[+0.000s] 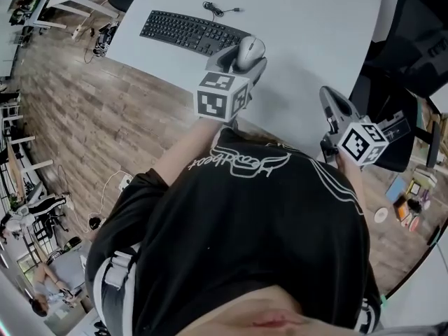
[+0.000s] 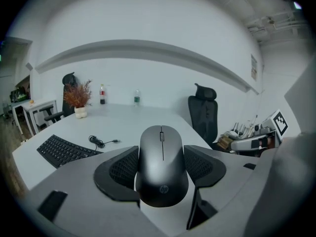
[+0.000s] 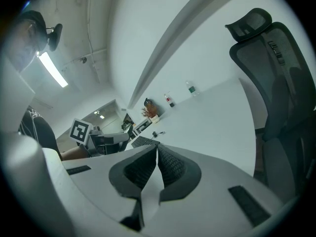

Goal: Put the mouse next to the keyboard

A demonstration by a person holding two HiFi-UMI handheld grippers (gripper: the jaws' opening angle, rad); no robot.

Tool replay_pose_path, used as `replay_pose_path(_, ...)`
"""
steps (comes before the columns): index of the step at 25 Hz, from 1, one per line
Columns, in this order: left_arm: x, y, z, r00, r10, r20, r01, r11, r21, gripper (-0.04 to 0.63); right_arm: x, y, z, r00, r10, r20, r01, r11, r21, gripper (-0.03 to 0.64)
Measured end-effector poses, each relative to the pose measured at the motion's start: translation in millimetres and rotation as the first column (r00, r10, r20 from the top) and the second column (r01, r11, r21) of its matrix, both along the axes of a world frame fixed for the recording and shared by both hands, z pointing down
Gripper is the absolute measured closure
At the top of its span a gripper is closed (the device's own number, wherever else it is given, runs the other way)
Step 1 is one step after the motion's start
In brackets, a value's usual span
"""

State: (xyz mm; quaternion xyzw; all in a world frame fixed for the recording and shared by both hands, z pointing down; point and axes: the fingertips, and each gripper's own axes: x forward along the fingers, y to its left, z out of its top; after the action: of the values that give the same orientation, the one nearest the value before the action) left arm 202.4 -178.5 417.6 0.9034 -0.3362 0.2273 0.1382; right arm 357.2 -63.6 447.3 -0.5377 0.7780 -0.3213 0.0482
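Mouse pinched between left gripper jaws (keyboard nearby).

White table with black keyboard, its loose cable, a potted plant, two bottles.

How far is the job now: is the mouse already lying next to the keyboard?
Done: the mouse is gripped in the jaws of the left gripper. In hand: it is held close to the keyboard, over the table. Left: set it down beside the keyboard and open the jaws. The right gripper is shut, empty.
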Motion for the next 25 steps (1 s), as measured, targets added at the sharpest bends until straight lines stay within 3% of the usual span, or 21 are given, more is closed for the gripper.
replay_pose_path(14, 33, -18, 97, 0.990, -0.004, 0.142, 0.022, 0.992, -0.128, 0.302, 39, 31, 24, 0.997, 0.079, -0.001, -0.079, 0.995, -0.063, 0.603)
replay_pose_path(25, 30, -27, 148, 0.960, 0.004, 0.279, 0.049, 0.982, -0.184, 0.302, 42, 36, 39, 0.997, 0.080, 0.001, -0.079, 0.991, -0.107, 0.603)
